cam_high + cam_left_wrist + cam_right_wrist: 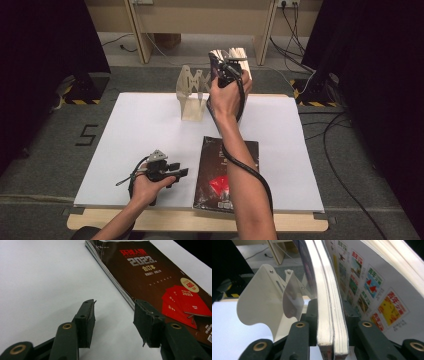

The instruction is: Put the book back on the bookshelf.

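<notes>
Black right tongs [329, 322] clamp two magazines [332, 315] upright, the white rack [265, 305] just left. Ease them squarely into a slot, loosening only once seated. Left tongs [113, 320] rest apart and empty on the bench [37, 277], beside the dark magazine [155, 277]

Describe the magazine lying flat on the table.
The magazine lies closed and flat, front cover up, on the white table sheet near the front edge. Its glossy dark brown cover bears red and grey print, "2023", and red booklets pictured. Its page edges look slightly worn. The open left gripper rests beside it, not touching.
</notes>
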